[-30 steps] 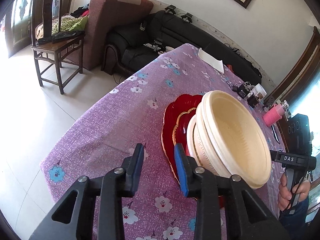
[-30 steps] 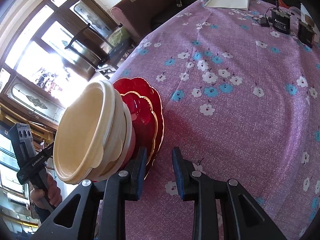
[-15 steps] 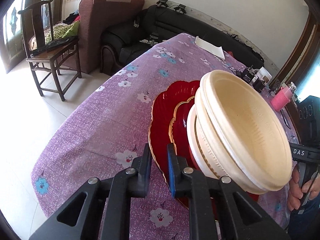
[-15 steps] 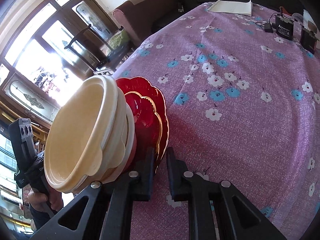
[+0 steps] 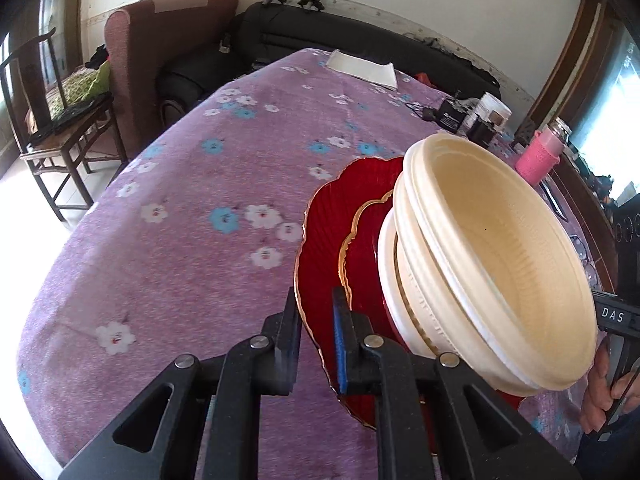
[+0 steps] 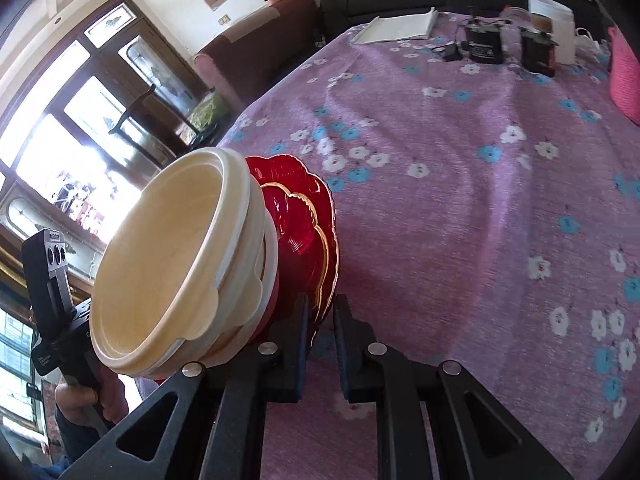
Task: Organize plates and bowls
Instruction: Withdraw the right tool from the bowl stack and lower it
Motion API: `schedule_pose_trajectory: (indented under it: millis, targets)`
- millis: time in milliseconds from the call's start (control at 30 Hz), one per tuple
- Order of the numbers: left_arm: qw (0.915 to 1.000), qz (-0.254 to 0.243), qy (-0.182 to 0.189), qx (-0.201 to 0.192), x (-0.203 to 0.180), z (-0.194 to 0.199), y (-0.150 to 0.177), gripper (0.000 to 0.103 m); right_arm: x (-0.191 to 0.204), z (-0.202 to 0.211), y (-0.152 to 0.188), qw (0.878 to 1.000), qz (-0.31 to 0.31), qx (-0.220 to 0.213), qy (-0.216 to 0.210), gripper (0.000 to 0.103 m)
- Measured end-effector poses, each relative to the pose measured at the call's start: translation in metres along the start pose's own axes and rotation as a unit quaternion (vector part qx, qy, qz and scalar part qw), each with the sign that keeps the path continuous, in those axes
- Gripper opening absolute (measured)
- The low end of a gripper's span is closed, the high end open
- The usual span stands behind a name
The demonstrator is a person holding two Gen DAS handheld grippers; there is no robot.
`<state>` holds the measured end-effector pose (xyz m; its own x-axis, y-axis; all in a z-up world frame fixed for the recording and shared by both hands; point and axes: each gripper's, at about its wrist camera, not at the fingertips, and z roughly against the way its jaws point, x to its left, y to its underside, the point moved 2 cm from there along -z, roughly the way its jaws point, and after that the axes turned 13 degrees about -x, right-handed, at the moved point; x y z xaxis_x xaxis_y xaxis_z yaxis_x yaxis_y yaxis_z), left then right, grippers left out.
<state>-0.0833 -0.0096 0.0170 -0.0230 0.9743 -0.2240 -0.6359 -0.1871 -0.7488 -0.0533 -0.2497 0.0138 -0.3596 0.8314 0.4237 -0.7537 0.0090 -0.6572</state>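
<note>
You have a purple flowered tablecloth (image 5: 192, 248), a white paper pad (image 5: 362, 69) at its far edge, a pink bottle (image 5: 538, 158) beside black battery packs (image 6: 486, 44).

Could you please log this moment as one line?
stack: cream bowls on red plates | left gripper: shut on plate rim | right gripper: shut on plate rim

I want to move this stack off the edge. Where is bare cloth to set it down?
Free: the tablecloth between the red plates and the black boxes. Crowded: the far end, by the white tray and pink bottle.
</note>
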Motion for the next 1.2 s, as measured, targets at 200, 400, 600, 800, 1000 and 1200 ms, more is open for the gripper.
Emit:
schedule_pose_trajectory:
  millis: [200,400,600,800,1000,1200]
  targets:
    - [0.9979,-0.032,0.043,0.037,-0.073,-0.041,-0.002,0.012,-0.063,0.053,-0.005,0.997,-0.044,-0.044,0.046,0.014]
    - [0.9954,-0.057,0.058,0.049,-0.131,-0.078,-0.005,0.012,-0.117,0.09,-0.01,0.99,-0.083,-0.084,0.078,0.014]
    - [0.9947,-0.084,0.048,0.035,-0.164,-0.094,-0.014,0.014,-0.158,0.095,-0.001,0.982,-0.129,-0.098,0.094,0.014]
    - [0.9965,-0.037,0.065,0.037,-0.142,-0.089,-0.006,0.038,-0.163,0.099,0.0,0.983,-0.132,-0.102,0.077,0.016]
    - [0.9977,-0.022,0.061,0.02,-0.12,-0.071,0.006,0.06,-0.167,0.115,-0.003,0.981,-0.121,-0.125,0.086,0.033]
    - [0.998,-0.038,0.05,0.001,-0.119,-0.053,0.017,0.066,-0.171,0.126,-0.006,0.975,-0.13,-0.147,0.105,0.052]
